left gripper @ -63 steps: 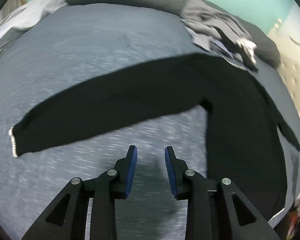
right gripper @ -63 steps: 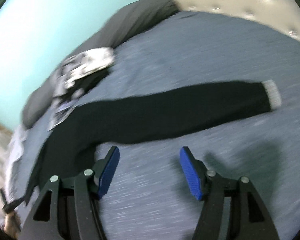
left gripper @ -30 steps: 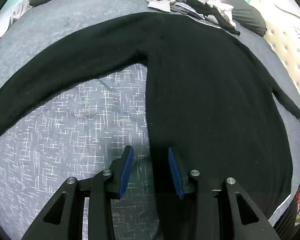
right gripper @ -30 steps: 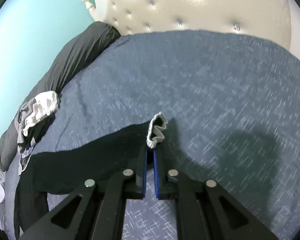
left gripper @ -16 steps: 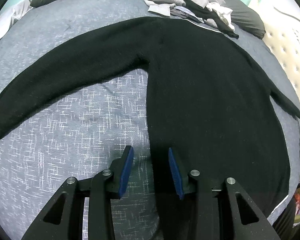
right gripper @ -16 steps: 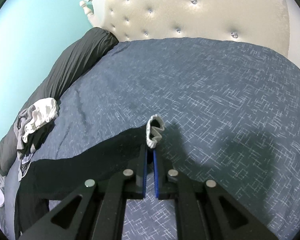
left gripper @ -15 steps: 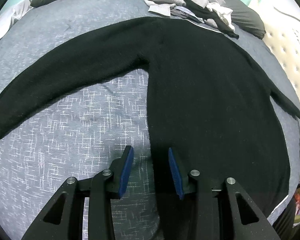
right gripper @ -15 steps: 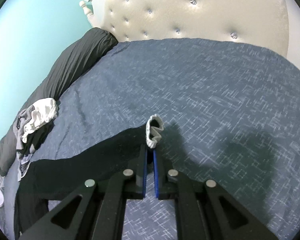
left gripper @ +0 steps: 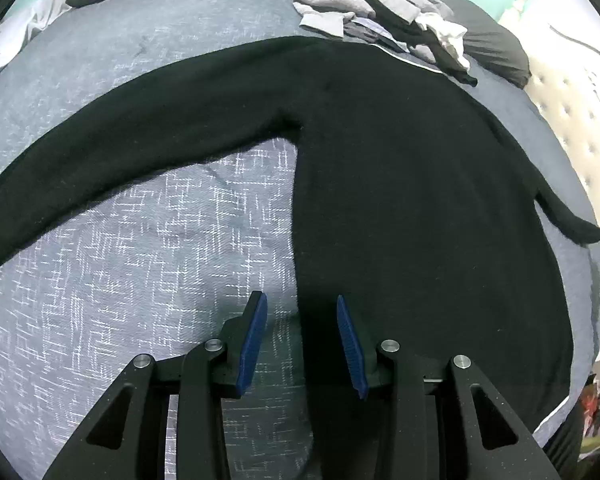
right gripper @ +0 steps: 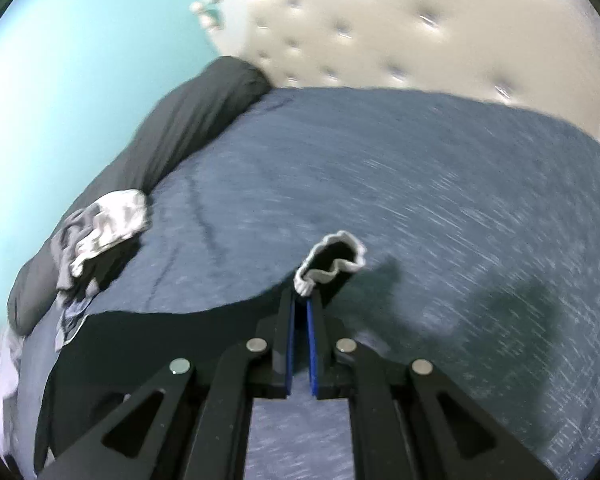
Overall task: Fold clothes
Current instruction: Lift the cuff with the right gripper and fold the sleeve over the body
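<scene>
Black sweater [left gripper: 400,184] spread flat on bed [left gripper: 140,240]. Right gripper [right gripper: 299,304] jaws clamped on sleeve cuff [right gripper: 332,256], lifted off bedspread. Left gripper [left gripper: 302,336] jaws open, straddling sweater's side edge.

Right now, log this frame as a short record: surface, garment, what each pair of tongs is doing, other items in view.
surface: blue-grey bedspread
garment: black sweater, lying face-flat, sleeves spread
left tongs: open, hovering over the sweater's side edge near the hem, gripping nothing
right tongs: shut on the white-trimmed sleeve cuff, cuff raised off the bed
other items: clothes pile beyond the sweater; dark pillow; tufted headboard
image quality: right wrist view motion-blurred
</scene>
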A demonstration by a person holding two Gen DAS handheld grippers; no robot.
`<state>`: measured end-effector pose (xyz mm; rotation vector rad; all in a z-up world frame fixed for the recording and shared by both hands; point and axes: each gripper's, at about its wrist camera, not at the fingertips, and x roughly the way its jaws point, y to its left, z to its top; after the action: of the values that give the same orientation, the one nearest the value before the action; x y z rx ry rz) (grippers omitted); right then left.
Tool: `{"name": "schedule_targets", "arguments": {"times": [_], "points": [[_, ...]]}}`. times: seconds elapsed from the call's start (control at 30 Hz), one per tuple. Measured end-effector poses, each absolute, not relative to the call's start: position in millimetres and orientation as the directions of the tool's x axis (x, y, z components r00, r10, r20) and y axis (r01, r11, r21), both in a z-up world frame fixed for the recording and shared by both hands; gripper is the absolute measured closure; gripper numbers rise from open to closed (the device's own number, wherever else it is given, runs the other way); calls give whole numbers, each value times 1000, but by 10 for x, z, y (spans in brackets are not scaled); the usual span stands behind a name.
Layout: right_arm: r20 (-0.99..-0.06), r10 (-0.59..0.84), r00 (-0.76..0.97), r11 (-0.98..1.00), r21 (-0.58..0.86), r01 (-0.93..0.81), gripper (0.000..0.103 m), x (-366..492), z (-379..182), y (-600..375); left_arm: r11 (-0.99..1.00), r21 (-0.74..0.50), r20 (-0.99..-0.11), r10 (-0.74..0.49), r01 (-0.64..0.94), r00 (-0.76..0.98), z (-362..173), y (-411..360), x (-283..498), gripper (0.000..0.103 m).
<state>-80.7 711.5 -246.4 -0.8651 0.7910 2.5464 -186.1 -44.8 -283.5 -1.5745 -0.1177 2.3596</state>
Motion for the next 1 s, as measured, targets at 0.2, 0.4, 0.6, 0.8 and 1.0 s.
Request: {"name": "schedule_targets", "arguments": {"times": [0.2,0.4,0.6,0.8,1.0], "points": [[-555,-11,-831,-863,425,-272,98,-1072,-1903,6372,-943,-255,-874,319,-212,-367,-2718,-424,-1790,63],[-493,-246,-835,-902,431,12,98,-1435,-1428,5066,-934,-287,-841,353,-215,-411,-2461,-484,-1694,63],[-483,-488,-727,-858,418,298,98,-1679,-1206,3587,-927,-309,-818,373,-212,-439,-2298,-530,-1629,63],[-589,-598,-543,-801,410,437,98,-1587,-1755,2423,-921,-327,-807,388,-210,-446,-2248,-621,-1518,63],[-671,-621,-406,-774,439,457,98,-1492,-2384,1913,-921,-333,-807,390,-205,-443,-2250,-719,-1433,63]]}}
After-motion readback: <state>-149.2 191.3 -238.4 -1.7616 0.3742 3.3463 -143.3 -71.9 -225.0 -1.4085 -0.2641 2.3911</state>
